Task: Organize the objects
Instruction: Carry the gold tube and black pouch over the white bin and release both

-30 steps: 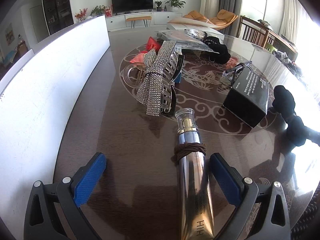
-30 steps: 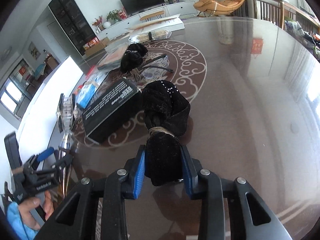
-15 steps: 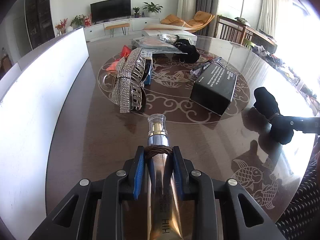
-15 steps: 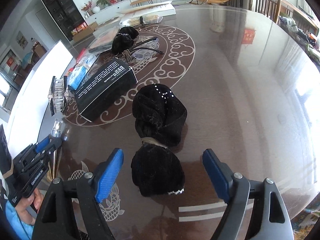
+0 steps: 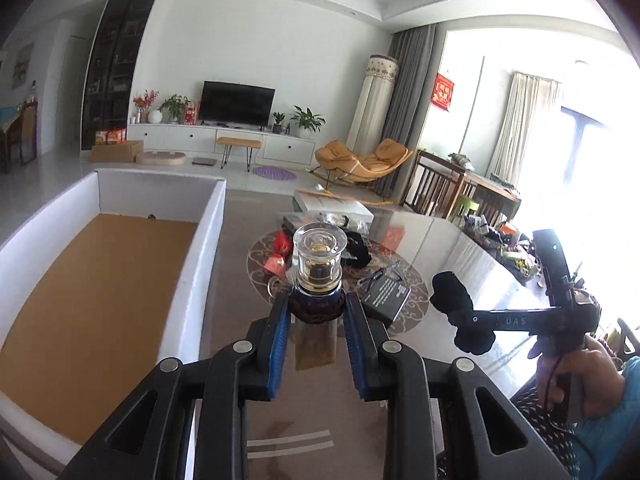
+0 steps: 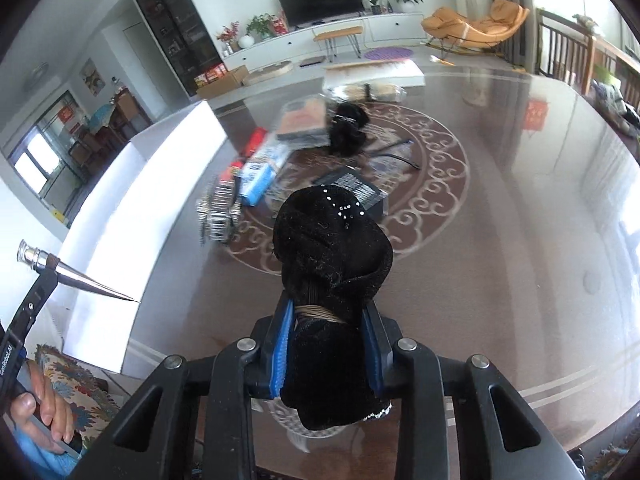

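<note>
**Both claws loaded and off the bench, box is the likely drop**

Left claw (image 5: 316, 320) is clamped on the silver tube (image 5: 318, 264), pads pinching it at the brown hair tie wound round its neck. Clear cap points away from the camera, flat crimped tail hangs back under the claw. From the right wrist view the tube (image 6: 76, 278) reads as a thin wedge held in the air just in front of the white box wall. Gripping at the neck makes sense: stiffest part, and the tie adds friction.

Right claw (image 6: 326, 340) is closed on the black velvet bow (image 6: 332, 248) at its tied waist, the narrowest spot, so both lobes bulge free, one ahead of the pads and one behind. In the left wrist view the bow (image 5: 460, 308) hangs clear above the bench (image 6: 500, 240).

White box (image 5: 208, 240) sits at the bench's left side, open top, brown floor, nothing visible in it. My read: both items are headed there.

Hard to make out:
- Rhinestone bow (image 6: 218, 208) and the packets near it are motion-blurred.
- Black carton (image 5: 386, 294) is partly behind the bow in the right view.
- Tube body is mostly hidden by its own cap and the claw in the left view.
- Near corner of the box is cut off.
</note>
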A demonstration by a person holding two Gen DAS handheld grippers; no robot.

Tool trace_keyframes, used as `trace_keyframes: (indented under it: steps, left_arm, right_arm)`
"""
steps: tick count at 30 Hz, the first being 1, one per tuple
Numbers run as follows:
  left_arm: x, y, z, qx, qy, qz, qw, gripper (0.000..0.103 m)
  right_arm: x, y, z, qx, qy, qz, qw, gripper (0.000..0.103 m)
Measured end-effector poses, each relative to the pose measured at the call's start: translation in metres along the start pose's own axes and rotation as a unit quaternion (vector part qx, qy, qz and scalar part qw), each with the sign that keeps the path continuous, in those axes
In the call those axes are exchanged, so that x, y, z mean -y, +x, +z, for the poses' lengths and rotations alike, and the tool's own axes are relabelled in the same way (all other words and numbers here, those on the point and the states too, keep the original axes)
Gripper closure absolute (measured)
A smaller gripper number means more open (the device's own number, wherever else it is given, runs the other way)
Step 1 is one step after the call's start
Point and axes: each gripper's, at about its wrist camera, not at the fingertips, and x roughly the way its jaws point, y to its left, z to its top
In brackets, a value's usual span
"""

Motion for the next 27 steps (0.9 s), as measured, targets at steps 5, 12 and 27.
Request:
trace_keyframes:
  steps: [5, 12, 27]
  left_arm:
    - [-0.051, -0.046, 0.035, 0.039, -0.02, 0.067, 0.9968, 0.076]
    - [-0.16, -0.028, 0.04, -0.063, -0.05, 0.199, 0.9767, 0.075]
    - [-0.113, 0.009, 0.03, -0.07, -0.042, 0.167, 0.9825, 0.031]
  right_arm:
    - [-0.105, -0.005, 0.028, 0.02, -0.053, 0.096, 0.994, 0.071]
    - [-0.252, 0.028, 0.051, -0.004, -0.104, 0.212, 0.972, 0.07]
    - [-0.157, 0.052, 0.005, 0.059, -0.126, 0.011, 0.99, 0.012]
